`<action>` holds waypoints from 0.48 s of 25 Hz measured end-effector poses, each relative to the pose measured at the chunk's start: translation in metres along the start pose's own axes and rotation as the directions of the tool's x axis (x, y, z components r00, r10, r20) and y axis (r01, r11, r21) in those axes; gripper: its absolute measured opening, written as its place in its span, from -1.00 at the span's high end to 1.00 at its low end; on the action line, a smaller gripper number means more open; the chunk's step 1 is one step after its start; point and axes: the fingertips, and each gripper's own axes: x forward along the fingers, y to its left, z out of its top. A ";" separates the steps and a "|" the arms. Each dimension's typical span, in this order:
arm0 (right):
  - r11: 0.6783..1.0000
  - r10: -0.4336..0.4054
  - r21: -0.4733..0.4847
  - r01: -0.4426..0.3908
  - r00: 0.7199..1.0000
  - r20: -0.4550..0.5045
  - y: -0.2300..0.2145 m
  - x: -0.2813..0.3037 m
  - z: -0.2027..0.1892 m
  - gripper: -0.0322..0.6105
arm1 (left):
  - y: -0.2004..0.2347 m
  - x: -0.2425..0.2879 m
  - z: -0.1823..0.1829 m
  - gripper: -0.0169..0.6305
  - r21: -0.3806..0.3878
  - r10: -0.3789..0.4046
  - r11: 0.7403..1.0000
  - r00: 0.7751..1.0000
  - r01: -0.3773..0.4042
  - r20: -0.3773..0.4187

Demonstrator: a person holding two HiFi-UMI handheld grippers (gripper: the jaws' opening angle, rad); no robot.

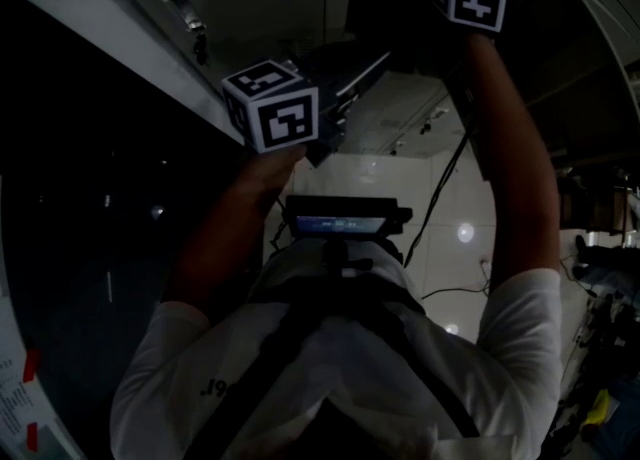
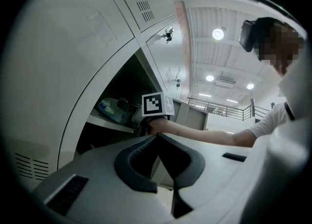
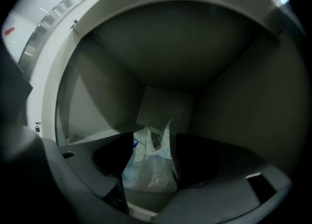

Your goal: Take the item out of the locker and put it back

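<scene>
Right hand-held gripper [image 3: 155,139] reaching into locker [image 3: 165,57], jaws wide apart. Plastic bag [image 3: 148,169] between them, lower centre of frame, sitting on locker shelf. Left hand-held gripper [image 2: 157,138] jaws together, empty, outside locker.

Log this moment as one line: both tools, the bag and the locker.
left tool: shut, empty, outside locker | right tool: open, inside locker | plastic bag: unheld, between right tool's jaws
</scene>
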 end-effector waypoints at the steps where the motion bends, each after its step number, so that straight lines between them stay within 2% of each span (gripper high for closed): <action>1: 1.000 -0.004 0.000 0.004 1.000 0.003 0.000 -0.003 0.000 0.07 | 0.000 0.000 -0.001 0.95 -0.002 -0.002 1.000 1.000 0.002 -0.001; 8: 0.999 -0.032 0.013 0.032 0.999 0.006 -0.006 -0.019 -0.014 0.07 | 0.007 0.003 -0.012 0.95 -0.017 -0.017 1.000 1.000 0.017 -0.009; 12: 0.999 -0.033 0.013 0.032 0.999 0.021 0.001 -0.050 -0.014 0.07 | -0.011 -0.005 -0.014 0.95 -0.011 -0.034 0.999 0.999 0.034 -0.016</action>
